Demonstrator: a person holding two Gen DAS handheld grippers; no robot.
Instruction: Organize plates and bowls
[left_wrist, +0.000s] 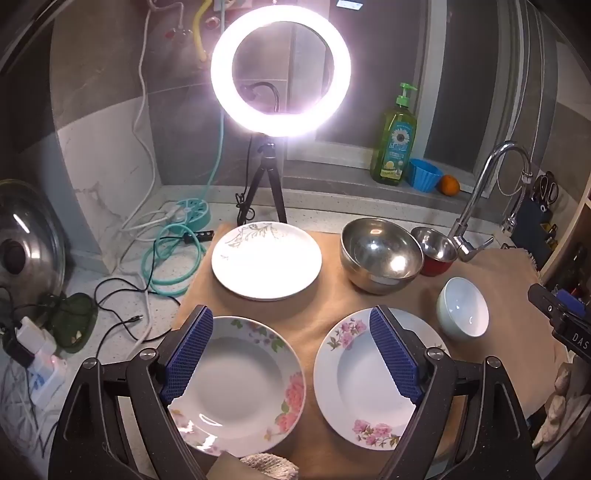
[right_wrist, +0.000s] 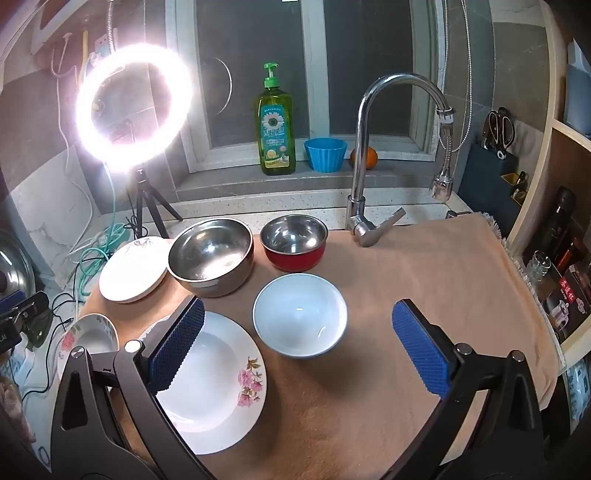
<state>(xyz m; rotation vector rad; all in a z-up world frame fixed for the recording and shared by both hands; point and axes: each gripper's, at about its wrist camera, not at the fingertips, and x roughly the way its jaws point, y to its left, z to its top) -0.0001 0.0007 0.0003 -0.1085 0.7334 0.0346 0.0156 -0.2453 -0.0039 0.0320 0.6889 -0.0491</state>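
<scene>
On a tan cloth (left_wrist: 325, 302) lie three plates: a deep plate with big pink flowers (left_wrist: 240, 384) near left, a deep plate with small pink flowers (left_wrist: 365, 384) (right_wrist: 218, 384) near right, and a flat white plate (left_wrist: 266, 258) (right_wrist: 133, 269) behind. A large steel bowl (left_wrist: 380, 254) (right_wrist: 210, 254), a red steel-lined bowl (left_wrist: 436, 254) (right_wrist: 293, 240) and a white bowl (left_wrist: 463, 310) (right_wrist: 300, 314) stand to the right. My left gripper (left_wrist: 291, 325) is open above the two deep plates. My right gripper (right_wrist: 297, 314) is open, empty, over the white bowl.
A lit ring light on a tripod (left_wrist: 280, 70) stands behind the plates. A faucet (right_wrist: 369, 147) rises at the back right. Soap bottle (right_wrist: 276, 125), blue cup (right_wrist: 325, 153) and an orange (right_wrist: 365, 158) sit on the sill. Cables and a hose (left_wrist: 166, 258) lie left.
</scene>
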